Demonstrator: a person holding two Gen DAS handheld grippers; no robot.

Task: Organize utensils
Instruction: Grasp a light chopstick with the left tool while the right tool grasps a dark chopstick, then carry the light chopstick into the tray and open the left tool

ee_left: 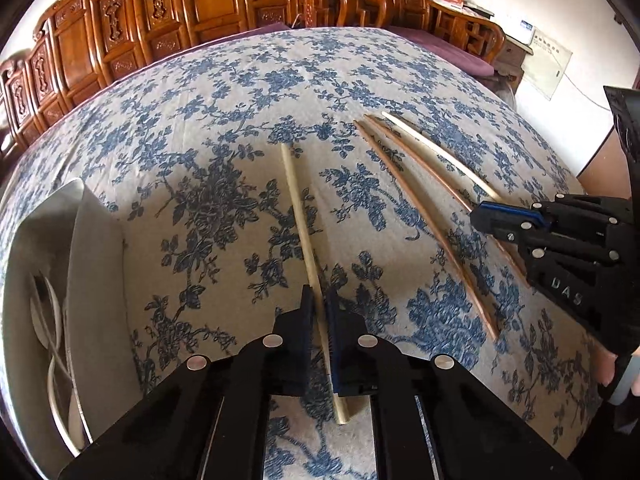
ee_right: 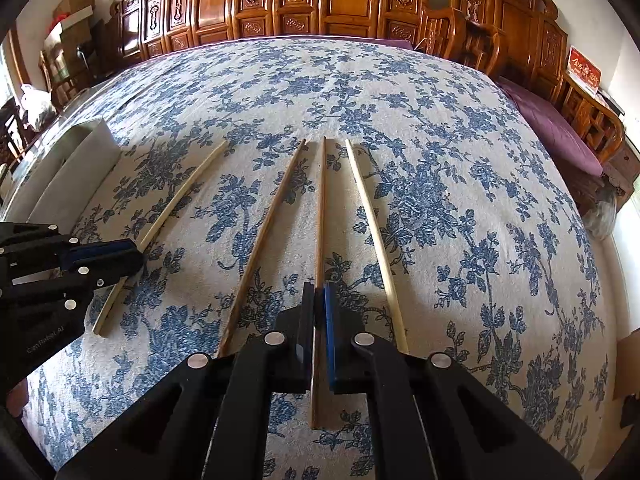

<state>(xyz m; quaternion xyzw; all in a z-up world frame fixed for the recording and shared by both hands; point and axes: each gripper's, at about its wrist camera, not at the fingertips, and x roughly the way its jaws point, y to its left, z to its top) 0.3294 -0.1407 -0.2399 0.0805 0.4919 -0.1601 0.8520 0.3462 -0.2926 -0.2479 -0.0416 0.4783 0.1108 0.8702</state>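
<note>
Several chopsticks lie on a blue floral tablecloth [ee_left: 200, 128]. My left gripper [ee_left: 319, 300] straddles a pale chopstick [ee_left: 298, 208] with a narrow gap on each side; it also shows in the right wrist view [ee_right: 180, 196]. My right gripper [ee_right: 319, 296] is shut on a brown chopstick [ee_right: 321, 208]. A second brown chopstick [ee_right: 268, 232] lies left of it and another pale chopstick [ee_right: 370, 220] right of it. In the left wrist view the right gripper [ee_left: 486, 220] sits over the three chopsticks at the right.
A white tray [ee_left: 92, 264] holding white spoons [ee_left: 48, 320] stands at the table's left edge; it also shows in the right wrist view [ee_right: 76, 160]. Carved wooden chairs [ee_right: 320, 0] line the far side. A purple cushion [ee_right: 556, 132] lies at the right.
</note>
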